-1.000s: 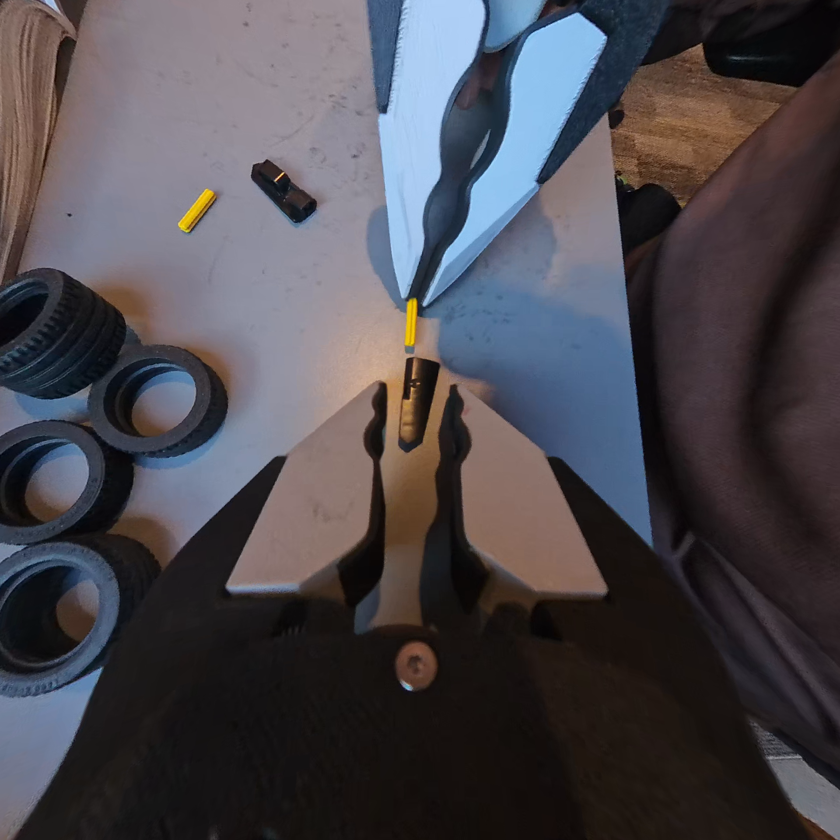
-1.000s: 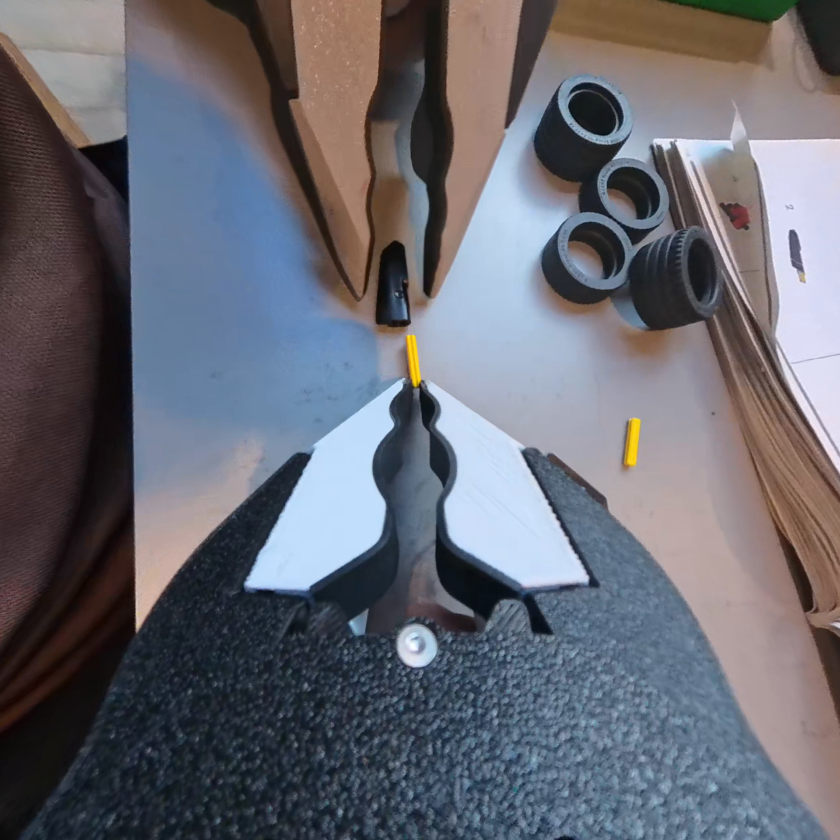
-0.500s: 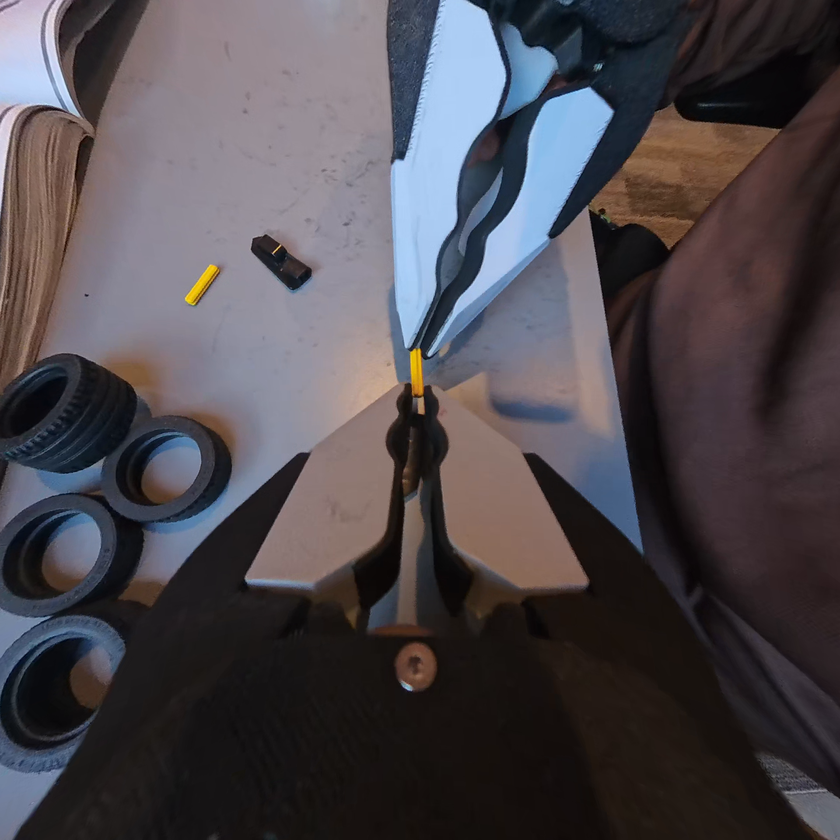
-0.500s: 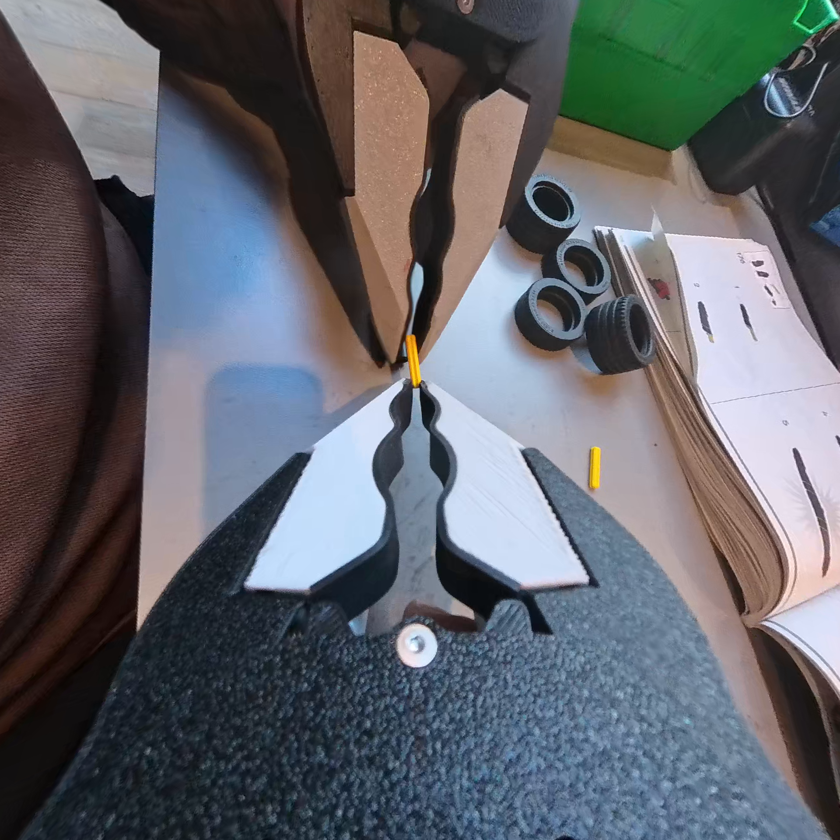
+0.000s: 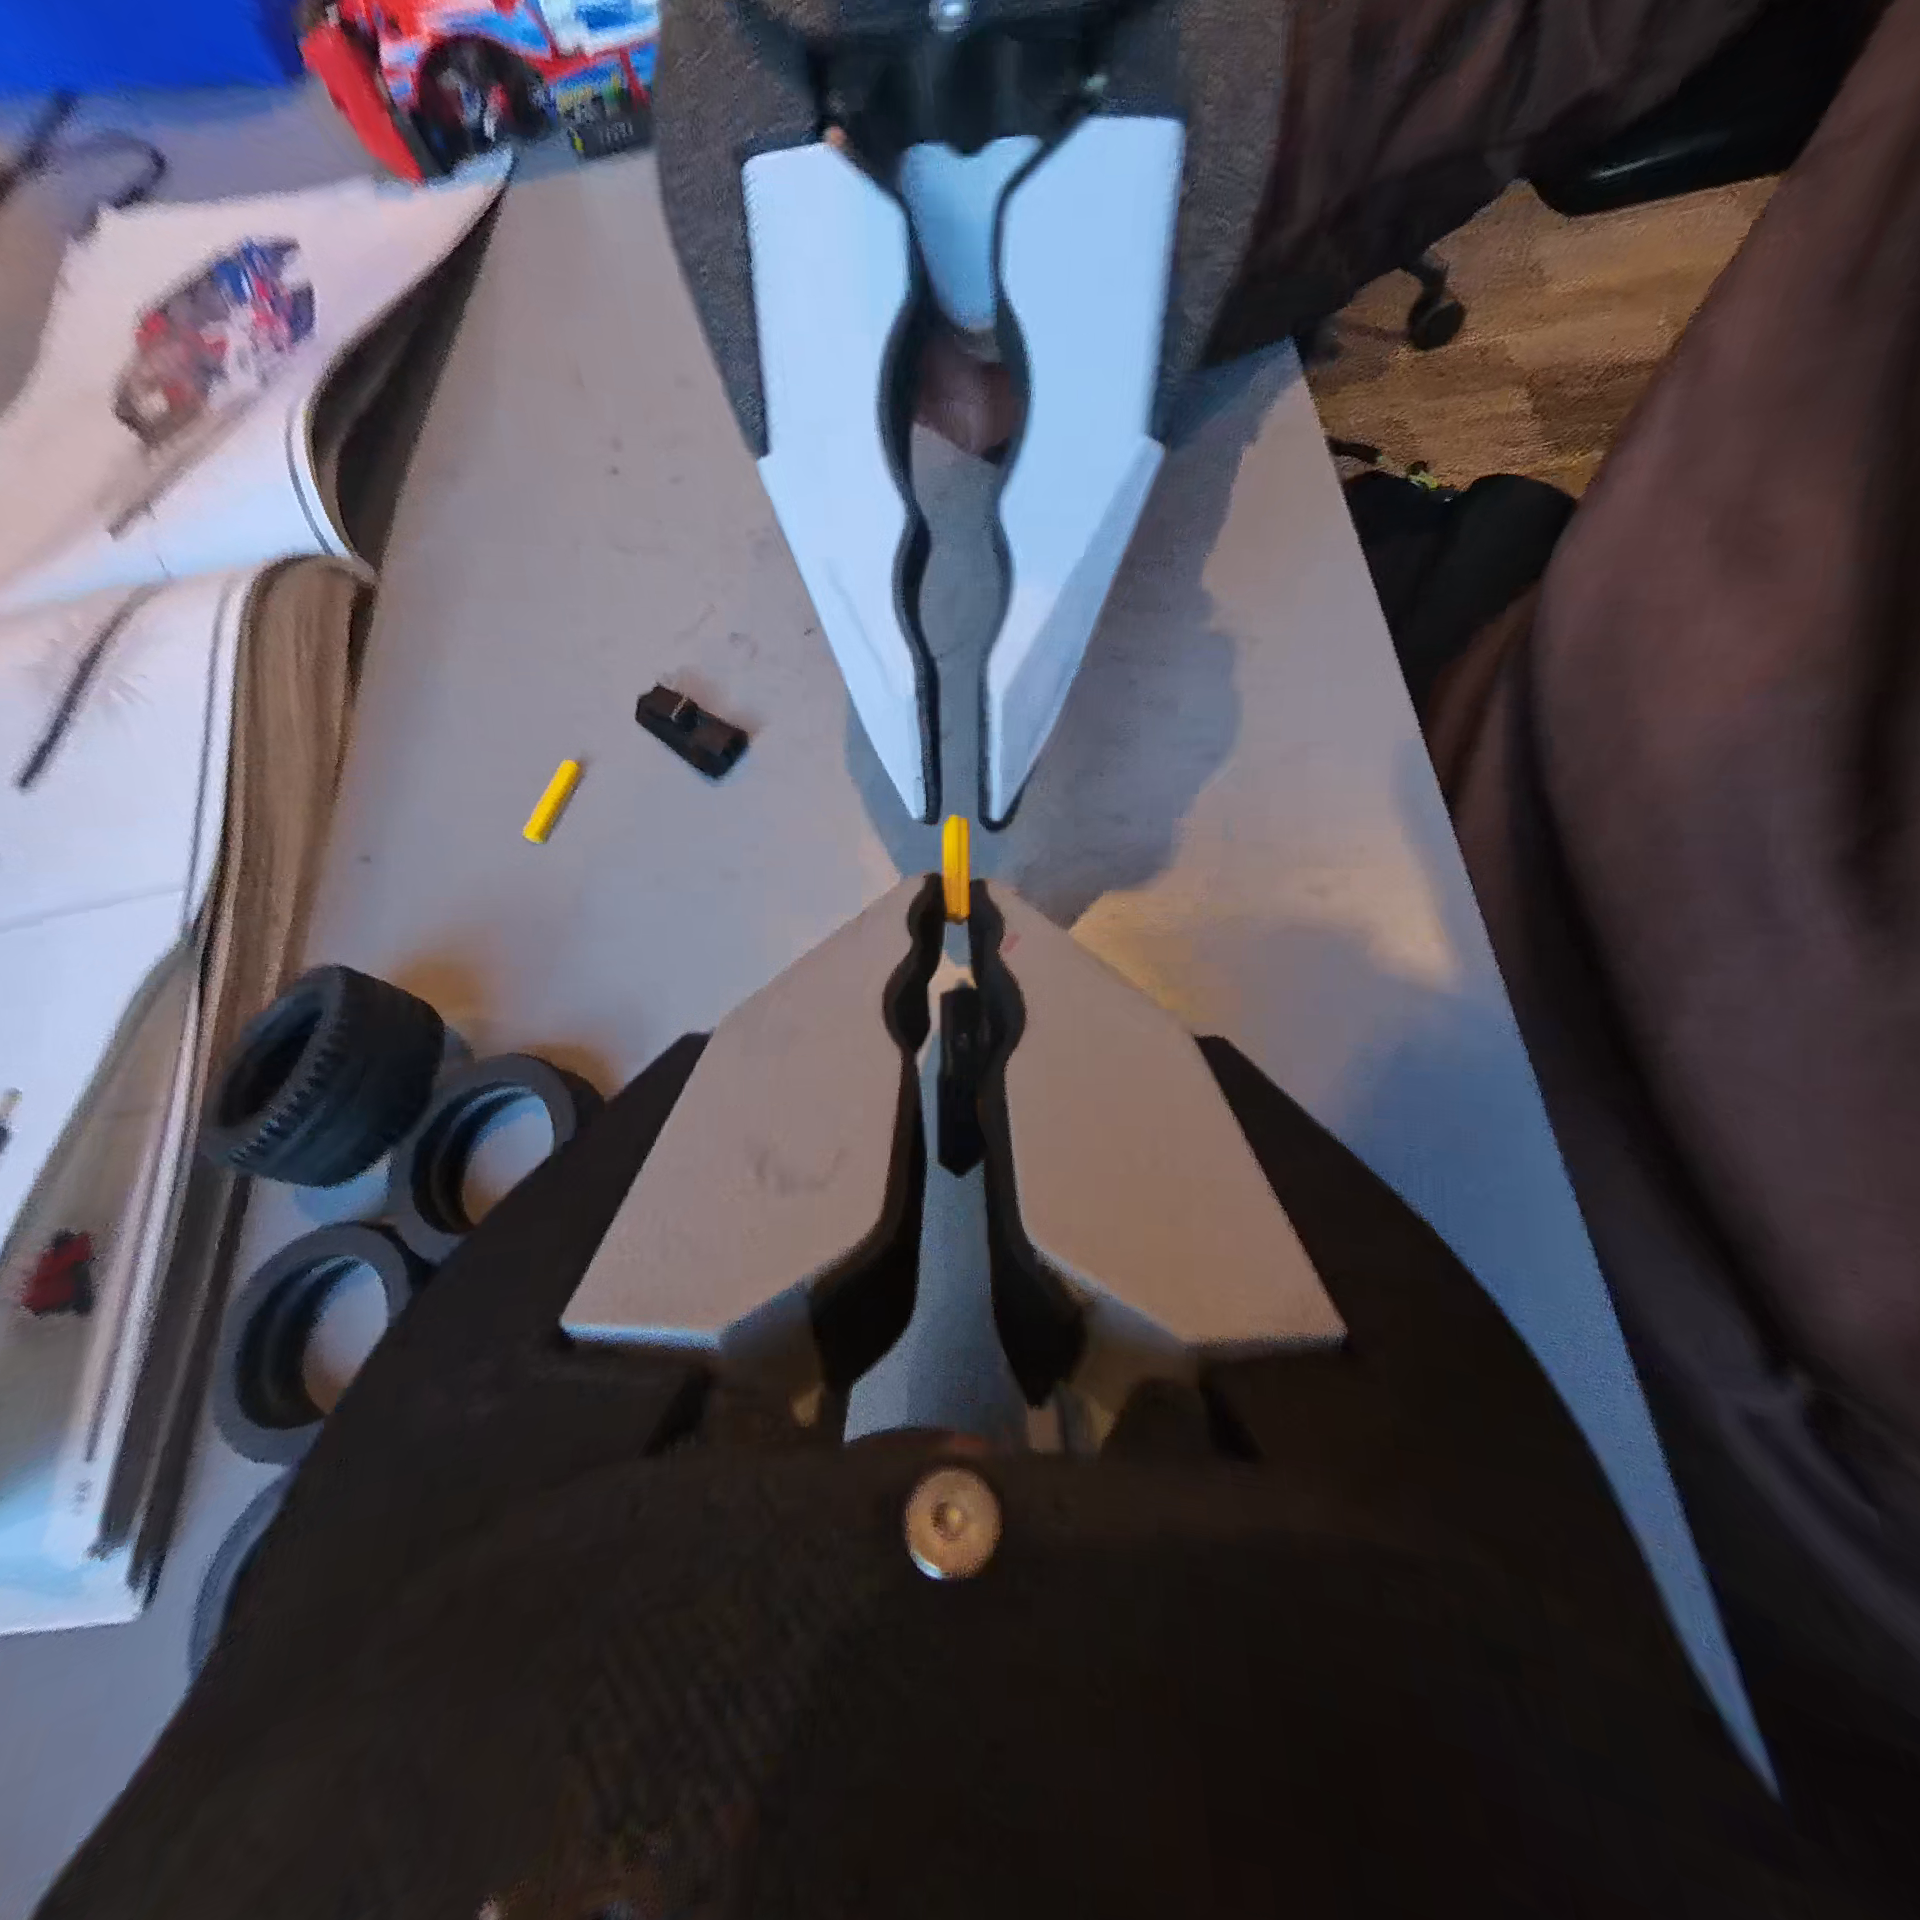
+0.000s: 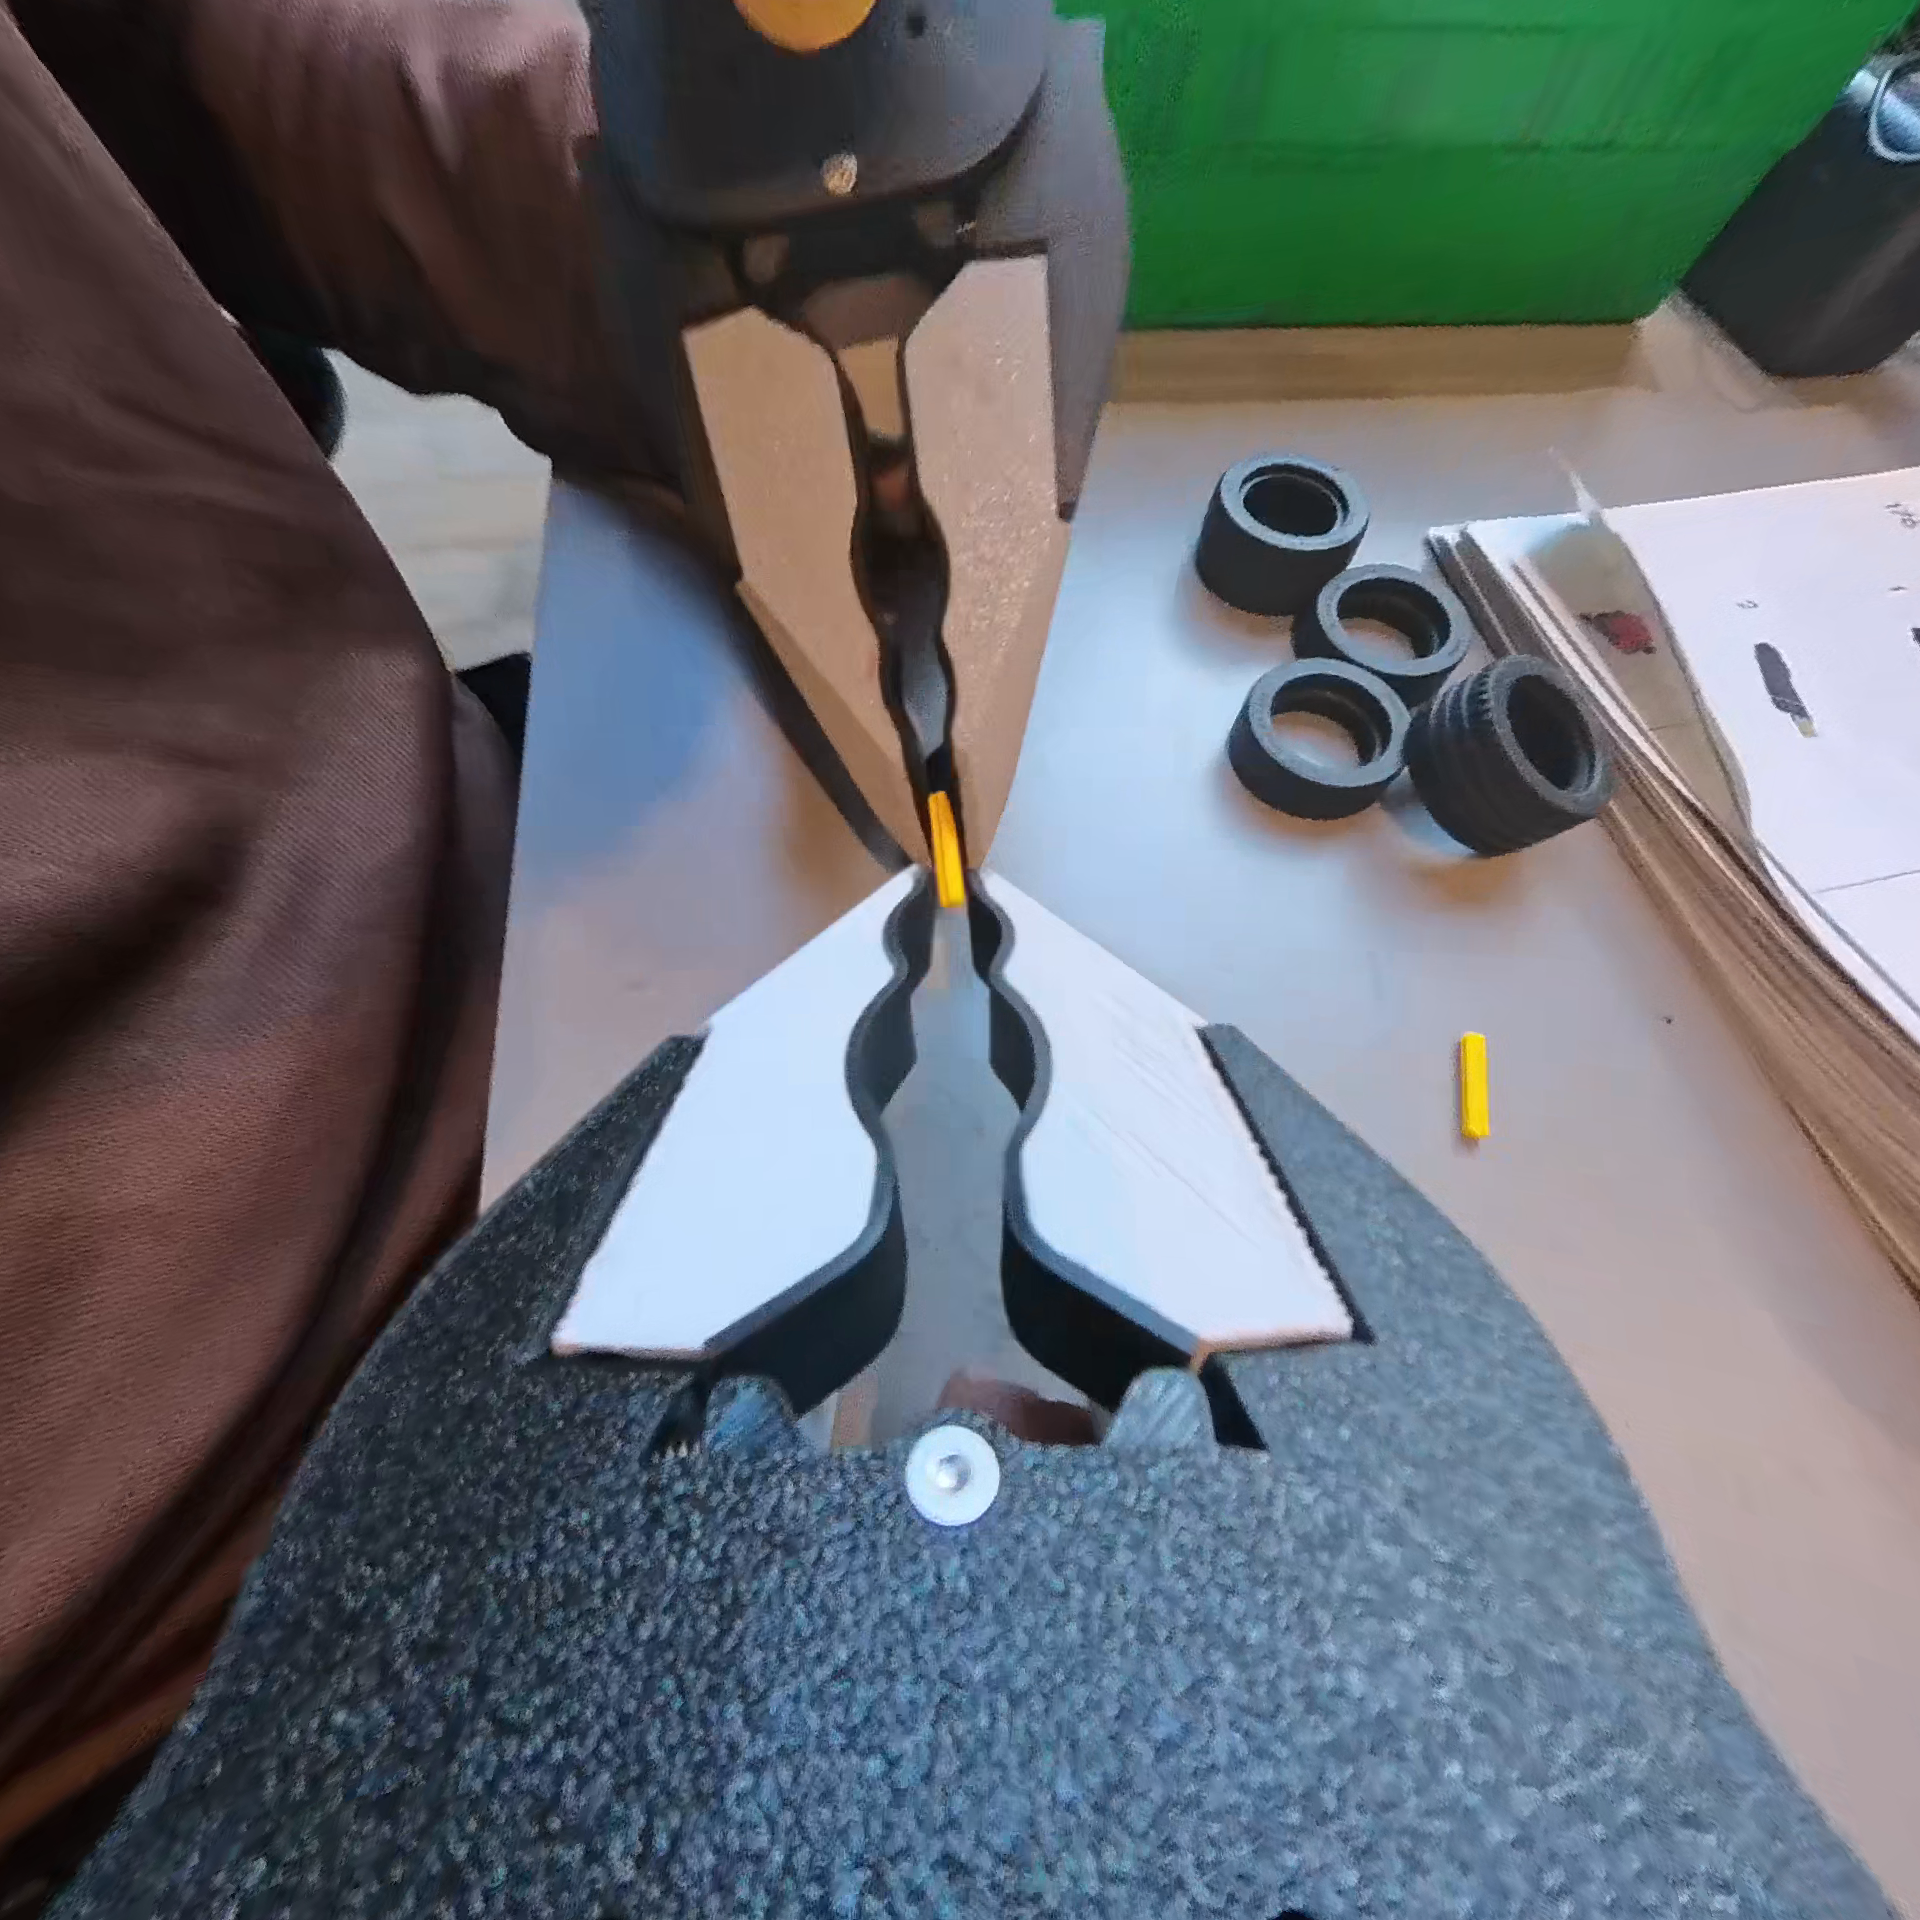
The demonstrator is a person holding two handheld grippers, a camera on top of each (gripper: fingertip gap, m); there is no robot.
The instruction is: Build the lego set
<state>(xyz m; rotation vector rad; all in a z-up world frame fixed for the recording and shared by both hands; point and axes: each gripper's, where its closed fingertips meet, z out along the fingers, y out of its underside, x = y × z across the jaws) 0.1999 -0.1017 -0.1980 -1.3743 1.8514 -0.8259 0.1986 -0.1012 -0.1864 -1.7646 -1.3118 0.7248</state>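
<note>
Clamped between the nearly closed fingers of the left gripper: a black connector, with a yellow pin jutting forward past the fingertips. Straight ahead, tip to tip, the right gripper, spread slightly, flanking the pin's far end without clearly squeezing it. Probably only partly seated, so could slip out and drop to the tabletop below if nudged sideways or pulled askew. Long axis in line with both grippers' fingers, free end pointing at the right gripper.
</note>
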